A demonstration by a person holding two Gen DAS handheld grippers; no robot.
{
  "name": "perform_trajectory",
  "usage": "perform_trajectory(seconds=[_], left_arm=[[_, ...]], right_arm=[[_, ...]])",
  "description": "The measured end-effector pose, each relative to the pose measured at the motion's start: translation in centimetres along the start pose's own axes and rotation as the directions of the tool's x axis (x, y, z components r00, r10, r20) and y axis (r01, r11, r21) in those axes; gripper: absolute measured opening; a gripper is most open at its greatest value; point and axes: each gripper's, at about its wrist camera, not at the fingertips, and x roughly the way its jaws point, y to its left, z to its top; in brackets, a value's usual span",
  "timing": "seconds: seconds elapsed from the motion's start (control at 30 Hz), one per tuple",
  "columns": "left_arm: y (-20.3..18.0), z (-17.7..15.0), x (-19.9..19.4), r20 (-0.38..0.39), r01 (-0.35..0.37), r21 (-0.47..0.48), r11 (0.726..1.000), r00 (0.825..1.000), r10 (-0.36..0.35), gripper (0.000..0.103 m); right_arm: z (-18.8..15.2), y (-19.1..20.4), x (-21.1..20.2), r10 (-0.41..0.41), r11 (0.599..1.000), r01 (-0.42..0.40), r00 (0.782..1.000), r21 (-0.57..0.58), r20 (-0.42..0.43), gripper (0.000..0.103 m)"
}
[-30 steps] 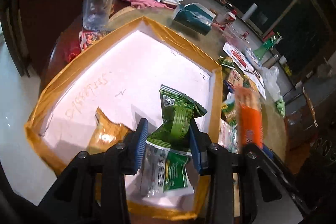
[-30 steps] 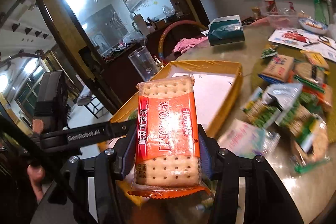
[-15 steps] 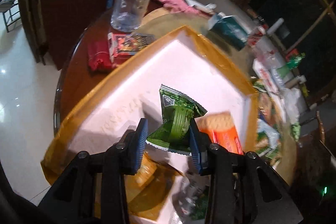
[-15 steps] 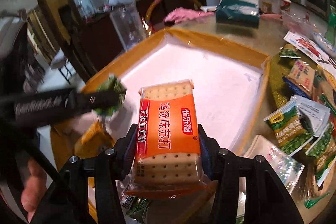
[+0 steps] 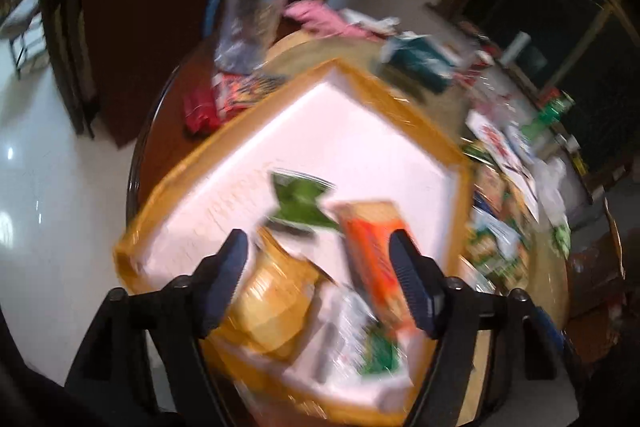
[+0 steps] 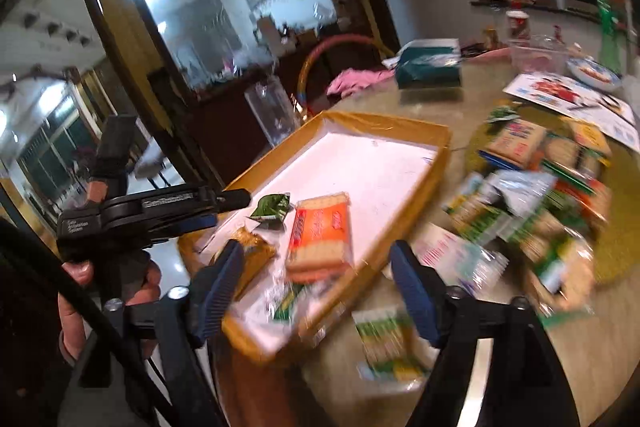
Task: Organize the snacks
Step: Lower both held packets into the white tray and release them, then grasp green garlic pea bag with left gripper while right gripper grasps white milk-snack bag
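Observation:
A shallow white tray with a yellow-taped rim [image 5: 400, 99] [image 6: 400, 125] sits on the round table. In it lie a small green packet [image 5: 300, 201] [image 6: 272, 206], an orange cracker pack [image 5: 376, 251] [image 6: 322, 233], a gold packet [image 5: 276, 295] [image 6: 250, 253] and a clear green-and-white packet [image 5: 360, 339] [image 6: 288, 303]. My left gripper [image 5: 320, 279] is open and empty above the tray's near end; it also shows in the right wrist view [image 6: 236, 199]. My right gripper [image 6: 316, 287] is open and empty above the tray's near corner.
A pile of loose snack packets [image 6: 536, 195] lies on the table right of the tray. A clear glass [image 5: 256, 15], a pink cloth [image 6: 356, 79], a teal tissue box [image 6: 428, 65] and printed sheets [image 6: 568, 99] stand beyond. The table edge [image 5: 136, 163] drops to the white floor.
Both grippers have opened. The green packet left the left gripper and the orange cracker pack left the right one; both now lie in the tray. Both grippers have pulled back.

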Motion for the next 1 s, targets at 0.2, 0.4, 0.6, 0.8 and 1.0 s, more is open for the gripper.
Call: perform_trajectory(seconds=[0.2, 0.4, 0.6, 0.8, 1.0], left_arm=[[-7.3, -5.3, -2.6, -0.074, 0.1, 0.233, 0.967, 0.994, -0.085, 0.08], [-12.2, -9.1, -0.6, -0.193, 0.158, 0.325, 0.932, 0.976, -0.098, 0.08], [-14.3, -9.6, 3.7, -0.253, 0.063, 0.324, 0.944, 0.967, 0.023, 0.07], [-14.0, -9.6, 6.4, -0.292, 0.003, 0.279, 0.96, 0.953, 0.081, 0.046], [-14.8, -11.4, 5.6, -0.26, 0.014, 0.375, 0.927, 0.961, 0.091, 0.03]], right_arm=[[-3.8, -4.2, -5.5, -0.052, 0.991, 0.05, 0.999, 0.127, 0.015, 0.08], [-6.9, -7.7, -8.4, -0.09, 0.977, 0.09, 0.996, 0.191, -0.013, 0.08], [-7.9, -8.8, -9.6, -0.094, 0.97, 0.091, 0.996, 0.224, 0.003, 0.08], [-8.2, -9.8, -9.4, -0.079, 0.969, 0.077, 0.997, 0.235, -0.002, 0.08], [-7.7, -10.5, -7.9, -0.057, 0.973, 0.064, 0.998, 0.221, -0.036, 0.08]])
